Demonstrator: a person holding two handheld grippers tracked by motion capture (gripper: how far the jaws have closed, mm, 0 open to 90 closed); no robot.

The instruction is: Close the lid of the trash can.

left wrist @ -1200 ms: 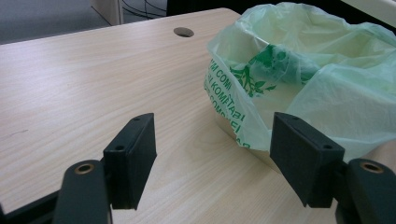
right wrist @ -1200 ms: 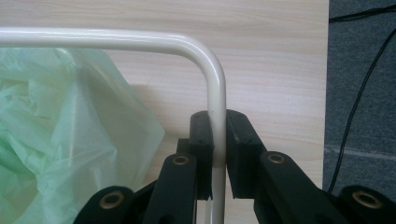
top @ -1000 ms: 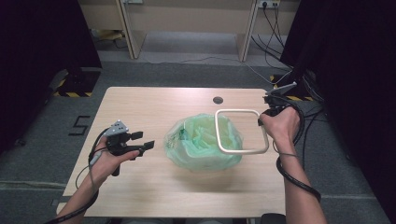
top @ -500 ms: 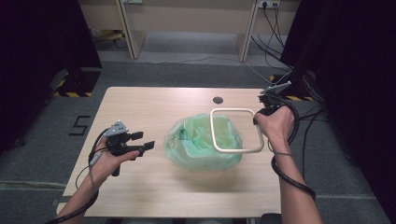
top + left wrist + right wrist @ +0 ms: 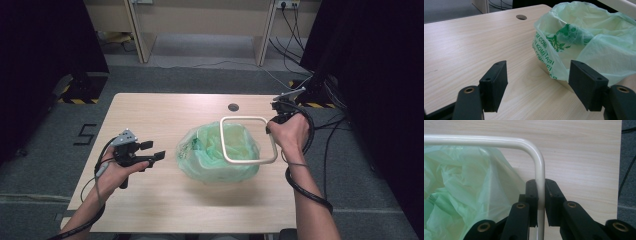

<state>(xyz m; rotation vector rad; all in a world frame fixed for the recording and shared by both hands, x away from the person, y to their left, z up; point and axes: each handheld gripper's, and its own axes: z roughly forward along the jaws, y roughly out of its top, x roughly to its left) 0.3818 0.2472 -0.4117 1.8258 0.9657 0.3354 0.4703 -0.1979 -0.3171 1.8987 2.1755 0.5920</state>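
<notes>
High view: the right gripper [image 5: 274, 122] has its jaws clamped on a cream wire frame [image 5: 248, 140] above a green plastic bag [image 5: 215, 157]. Left gripper [image 5: 152, 151] hovers beside the bag over the table [image 5: 165, 112], jaws apart and empty.

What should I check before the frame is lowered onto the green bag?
1. Right gripper is shut on the white frame: ok.
2. Frame hangs above the green bag, over its right part: ok.
3. Bag mouth is open: ok, seen in the left gripper view.
4. Left gripper is open and apart from the bag: ok.
5. Frame is level: cannot tell.
6. What is under the bag: cannot tell.
</notes>
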